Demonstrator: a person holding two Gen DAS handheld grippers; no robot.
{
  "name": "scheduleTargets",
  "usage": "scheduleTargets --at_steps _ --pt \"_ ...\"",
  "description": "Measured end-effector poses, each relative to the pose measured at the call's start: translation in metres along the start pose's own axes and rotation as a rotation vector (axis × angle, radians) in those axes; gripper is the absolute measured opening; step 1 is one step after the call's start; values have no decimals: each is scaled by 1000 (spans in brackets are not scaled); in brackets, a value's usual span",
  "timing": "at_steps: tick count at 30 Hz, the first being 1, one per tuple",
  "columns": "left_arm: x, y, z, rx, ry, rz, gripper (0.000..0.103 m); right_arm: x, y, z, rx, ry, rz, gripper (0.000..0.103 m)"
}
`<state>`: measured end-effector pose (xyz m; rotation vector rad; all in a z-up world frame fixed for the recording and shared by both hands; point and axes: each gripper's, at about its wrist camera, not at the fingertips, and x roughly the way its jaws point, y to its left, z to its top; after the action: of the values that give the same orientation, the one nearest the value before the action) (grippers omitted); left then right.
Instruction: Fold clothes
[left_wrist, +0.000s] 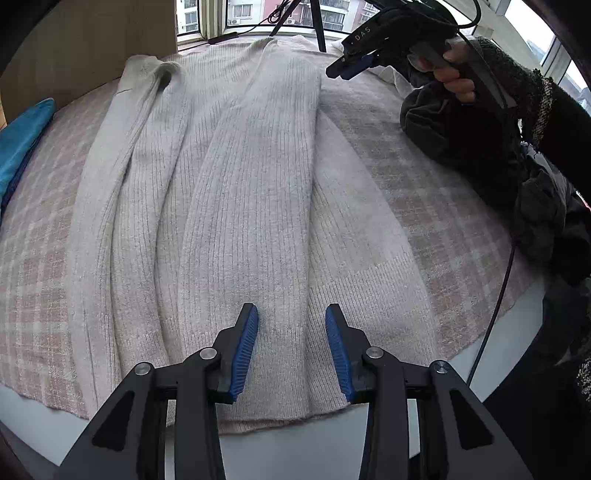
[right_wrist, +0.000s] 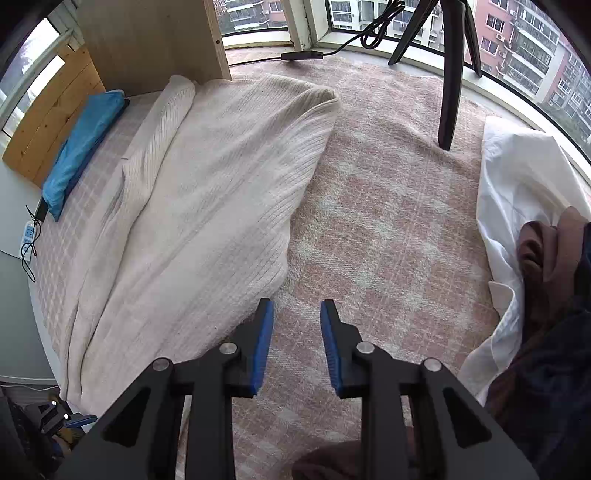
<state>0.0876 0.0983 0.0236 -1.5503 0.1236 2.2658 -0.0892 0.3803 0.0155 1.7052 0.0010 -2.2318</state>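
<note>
A cream ribbed sweater (left_wrist: 240, 184) lies flat and lengthwise on a pink plaid blanket (left_wrist: 424, 192), its sleeves folded in over the body. My left gripper (left_wrist: 291, 314) hovers open over the near hem end, its blue pads apart and nothing between them. In the right wrist view the same sweater (right_wrist: 203, 203) fills the left half. My right gripper (right_wrist: 297, 302) stands open above the blanket (right_wrist: 388, 221), just beside the sweater's right edge, with nothing between its pads. It also shows, held in a hand, as the right gripper (left_wrist: 347, 66) over the far right side.
A blue cushion (right_wrist: 81, 147) lies at the left by a wooden panel (right_wrist: 147, 37). A white shirt (right_wrist: 517, 184) and a brown garment (right_wrist: 546, 258) are piled at the right. A black tripod leg (right_wrist: 452, 74) stands at the back by the windows. Dark clothes (left_wrist: 461, 140) lie right.
</note>
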Motion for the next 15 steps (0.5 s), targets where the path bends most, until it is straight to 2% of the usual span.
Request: scheduleTargets --at_steps 2,3,4,9,11,13,15 --pt "-2 8 5 -40 -5 -20 29 12 -1 -2 -36 16 28 26" --pt "-4 13 7 -62 -8 -19 12 15 0 0 -53 13 36 26" --pt "-7 19 9 -84 -10 -17 3 17 3 2 -71 7 42 26" --pt "-38 51 12 -221 -79 -40 3 9 2 27 -54 -104 95 28" --pt "-49 57 12 -247 -105 -38 3 3 3 33 -49 -134 133 35" --pt "-51 55 13 -243 -111 -37 3 0 9 35 -59 -145 155 37" --pt "-53 54 13 -238 -116 -36 3 4 15 37 -82 -139 114 38"
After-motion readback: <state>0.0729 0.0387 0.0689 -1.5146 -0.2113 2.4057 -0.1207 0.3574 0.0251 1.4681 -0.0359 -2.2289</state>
